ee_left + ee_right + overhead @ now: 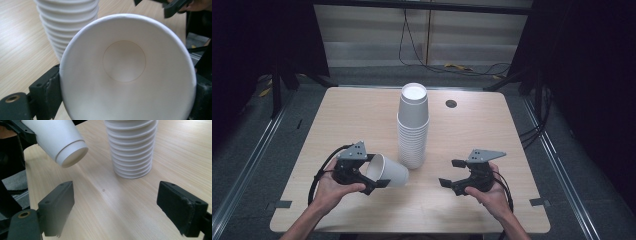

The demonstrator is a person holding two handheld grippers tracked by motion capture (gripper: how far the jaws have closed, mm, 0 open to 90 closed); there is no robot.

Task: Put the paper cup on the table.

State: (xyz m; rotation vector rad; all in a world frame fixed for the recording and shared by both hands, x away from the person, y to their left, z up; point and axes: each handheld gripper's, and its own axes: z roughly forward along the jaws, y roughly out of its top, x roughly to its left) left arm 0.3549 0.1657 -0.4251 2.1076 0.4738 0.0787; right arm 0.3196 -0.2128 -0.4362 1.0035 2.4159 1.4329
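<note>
High view: single paper cup (388, 171) is clamped on its side in the left gripper (374, 175), base aimed at the cup stack (413, 127) mid-table. Right gripper (451, 173) is held w/ jaws apart, nothing between.
Left gripper view: cup mouth is seen between both jaws, stack behind.
Right gripper view: jaws wide, cup base is seen upper left, clear of the table (105, 202).

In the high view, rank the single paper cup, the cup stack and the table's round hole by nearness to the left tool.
1. Single paper cup, held in the left tool.
2. Cup stack, mid-table.
3. Round hole, far right.
</note>
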